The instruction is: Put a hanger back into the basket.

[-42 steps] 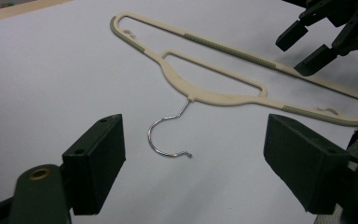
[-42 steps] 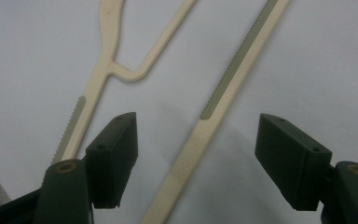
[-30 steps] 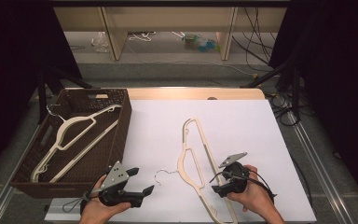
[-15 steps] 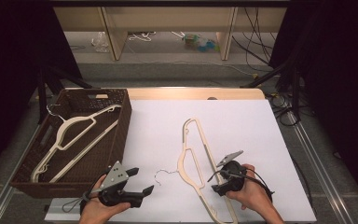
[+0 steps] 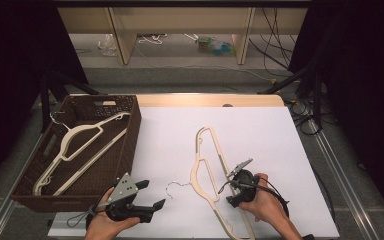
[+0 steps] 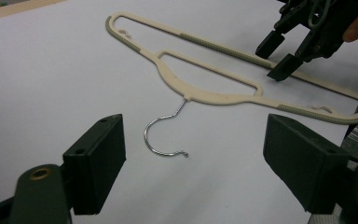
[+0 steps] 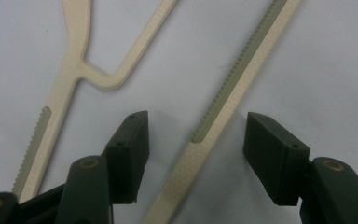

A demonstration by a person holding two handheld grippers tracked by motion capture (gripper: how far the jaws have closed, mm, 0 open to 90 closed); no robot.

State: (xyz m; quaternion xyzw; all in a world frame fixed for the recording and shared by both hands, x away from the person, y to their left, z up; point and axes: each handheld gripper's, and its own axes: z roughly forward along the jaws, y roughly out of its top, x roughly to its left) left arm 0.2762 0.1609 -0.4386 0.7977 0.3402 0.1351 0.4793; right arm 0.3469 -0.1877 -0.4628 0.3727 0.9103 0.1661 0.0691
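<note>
Cream plastic hanger (image 7: 223, 107), ribbed grey grip strip, w/ wire hook.

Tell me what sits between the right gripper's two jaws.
In the right gripper view, the long bottom bar of the cream hanger runs between the jaws of the right gripper, which have just been closing. A gap shows on each side, so the pads don't press it yet.

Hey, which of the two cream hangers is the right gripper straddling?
The hanger lying flat on the white sheet, not the hanger in the brown basket. The right gripper has its bottom bar between its jaws, which have just been closing, pads not yet touching.
</note>
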